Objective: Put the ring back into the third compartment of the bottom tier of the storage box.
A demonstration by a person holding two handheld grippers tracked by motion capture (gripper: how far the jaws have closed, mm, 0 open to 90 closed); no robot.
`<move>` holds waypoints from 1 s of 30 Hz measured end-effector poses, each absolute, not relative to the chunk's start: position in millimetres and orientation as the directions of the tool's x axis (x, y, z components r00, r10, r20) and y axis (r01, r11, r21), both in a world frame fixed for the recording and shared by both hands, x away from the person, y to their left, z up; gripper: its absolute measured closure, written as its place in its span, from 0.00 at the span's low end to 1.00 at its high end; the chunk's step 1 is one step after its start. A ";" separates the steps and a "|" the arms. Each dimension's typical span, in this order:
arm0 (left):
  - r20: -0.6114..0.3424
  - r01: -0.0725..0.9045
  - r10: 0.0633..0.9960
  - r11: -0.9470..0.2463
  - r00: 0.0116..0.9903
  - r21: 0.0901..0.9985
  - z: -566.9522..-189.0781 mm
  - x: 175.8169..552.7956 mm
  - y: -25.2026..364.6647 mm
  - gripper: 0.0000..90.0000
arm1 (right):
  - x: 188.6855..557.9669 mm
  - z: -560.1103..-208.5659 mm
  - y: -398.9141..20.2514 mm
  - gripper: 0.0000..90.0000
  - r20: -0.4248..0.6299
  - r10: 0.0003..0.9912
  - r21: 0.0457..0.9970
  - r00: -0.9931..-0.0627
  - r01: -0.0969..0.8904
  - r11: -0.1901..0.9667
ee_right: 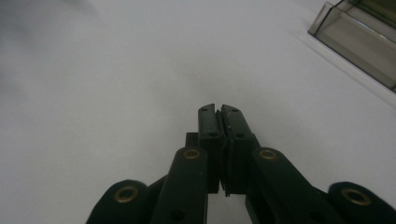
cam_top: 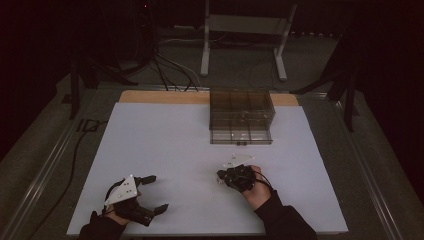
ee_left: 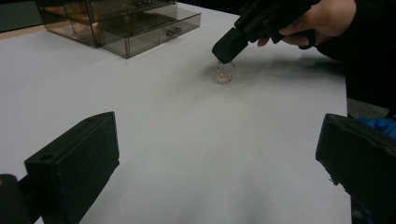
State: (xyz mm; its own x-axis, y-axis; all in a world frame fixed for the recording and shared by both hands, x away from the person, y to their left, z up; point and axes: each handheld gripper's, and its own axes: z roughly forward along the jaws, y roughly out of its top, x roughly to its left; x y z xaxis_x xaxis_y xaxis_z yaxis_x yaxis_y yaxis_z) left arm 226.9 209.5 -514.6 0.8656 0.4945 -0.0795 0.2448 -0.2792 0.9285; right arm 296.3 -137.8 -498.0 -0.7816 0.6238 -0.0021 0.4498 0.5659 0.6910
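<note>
Two black fingers [ee_right: 209,122] of the right gripper [ee_right: 218,108] rise from the bottom centre, pressed flat against each other with only a thin dark seam between them. Nothing can be seen held in that seam. Below them, black linkage arms spread outward, each fixed with small brass-coloured round rivets [ee_right: 192,153]. The tips hang above a plain white bench surface [ee_right: 102,93], which takes up nearly all of the background. A soft grey shadow lies over the upper left part. At the top right corner sits the edge of a smoky, see-through plastic drawer box [ee_right: 357,39], well apart from the tips.
</note>
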 end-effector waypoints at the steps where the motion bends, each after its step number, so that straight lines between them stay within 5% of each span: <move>1: -0.078 0.245 0.494 -0.283 0.866 0.927 -514.9 226.8 209.4 0.01 | 295.2 -496.0 -137.1 0.98 -0.003 0.619 0.692 -0.785 0.445 0.568; 30: -0.082 0.247 0.494 -0.280 0.866 0.928 -515.1 227.4 209.0 0.01 | 297.6 -480.6 -145.9 0.98 0.011 0.622 0.714 -0.783 0.441 0.544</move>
State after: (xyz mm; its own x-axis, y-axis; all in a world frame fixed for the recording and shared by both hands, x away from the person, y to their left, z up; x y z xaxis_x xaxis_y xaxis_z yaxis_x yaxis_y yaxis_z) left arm 227.4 209.0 -515.1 0.8658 0.4937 -0.0819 0.2472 -0.2796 0.9278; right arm 297.6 -145.9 -480.6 -0.7832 0.6216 0.0107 0.4413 0.5438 0.7138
